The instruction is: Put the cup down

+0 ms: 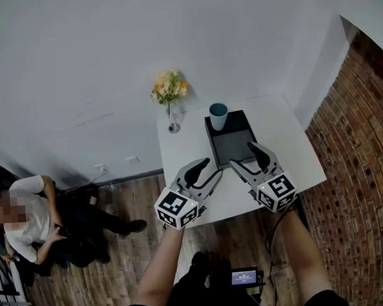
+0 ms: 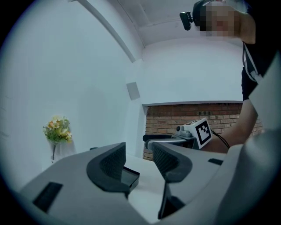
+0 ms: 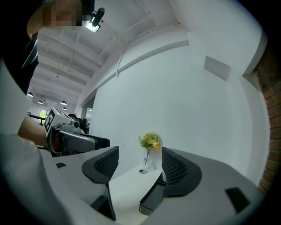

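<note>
A teal cup [image 1: 218,115] stands upright on the far left corner of a black tray [image 1: 235,142] on the white table [image 1: 295,156]. Both grippers hover over the table's near half, well short of the cup. My left gripper [image 1: 207,172] is open with nothing between its fingers; in the left gripper view, that gripper [image 2: 138,160] points past a corner of the tray [image 2: 130,176]. My right gripper [image 1: 245,157] is over the tray's near edge, open and empty. In the right gripper view, this gripper [image 3: 140,165] frames the tray's corner [image 3: 151,200]. The cup shows in neither gripper view.
A small vase of flowers [image 1: 169,91] stands at the table's far left corner, next to the white wall. A brick wall [image 1: 361,171] runs along the right. A person [image 1: 33,217] sits on the wooden floor to the left.
</note>
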A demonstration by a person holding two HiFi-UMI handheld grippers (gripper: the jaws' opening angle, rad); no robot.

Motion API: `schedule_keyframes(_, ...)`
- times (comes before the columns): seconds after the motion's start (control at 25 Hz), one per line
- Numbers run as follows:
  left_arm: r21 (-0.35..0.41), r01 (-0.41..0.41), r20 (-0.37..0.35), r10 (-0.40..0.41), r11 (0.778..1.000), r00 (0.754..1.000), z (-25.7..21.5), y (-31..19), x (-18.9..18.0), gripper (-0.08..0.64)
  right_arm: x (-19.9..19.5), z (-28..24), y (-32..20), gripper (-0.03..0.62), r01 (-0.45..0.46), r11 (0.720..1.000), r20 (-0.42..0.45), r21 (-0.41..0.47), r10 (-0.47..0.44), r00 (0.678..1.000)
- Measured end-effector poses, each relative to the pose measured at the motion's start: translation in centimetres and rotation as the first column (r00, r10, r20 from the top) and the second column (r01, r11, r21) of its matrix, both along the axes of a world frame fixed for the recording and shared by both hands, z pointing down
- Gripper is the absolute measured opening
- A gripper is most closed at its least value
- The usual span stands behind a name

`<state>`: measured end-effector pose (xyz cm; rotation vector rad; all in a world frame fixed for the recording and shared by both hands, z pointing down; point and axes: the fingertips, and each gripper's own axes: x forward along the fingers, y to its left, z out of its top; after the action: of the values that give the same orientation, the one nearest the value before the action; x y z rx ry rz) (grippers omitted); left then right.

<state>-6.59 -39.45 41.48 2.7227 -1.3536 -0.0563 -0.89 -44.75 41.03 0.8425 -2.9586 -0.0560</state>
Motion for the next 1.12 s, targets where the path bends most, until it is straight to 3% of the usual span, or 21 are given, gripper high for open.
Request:
schedule_keyframes(0.36,0.015,-0.089,0.038,0.088,0.996,0.995,-2.3,3.1,2.9,0.184,2.4,-2.3,5.0,0.282,0.008,1.0,0.001,0.005,-0.008,1.0)
schedule_keyframes(0.84,0.032,-0.152,0.031,0.151,0.988,0.988,-3.9,6.5,5.2,0.184,4.1,-3.1,9.5,0.228,-0.005,1.0,0.015,-0.018,0.006,1.0)
schedule_keyframes(1.12,0.03,-0.161,0.034,0.16,0.987,0.987,-3.8,7.3,5.7,0.184,5.1,-3.1,10.1,0.132,-0.052,0.998,0.044,-0.038,0.053,0.998)
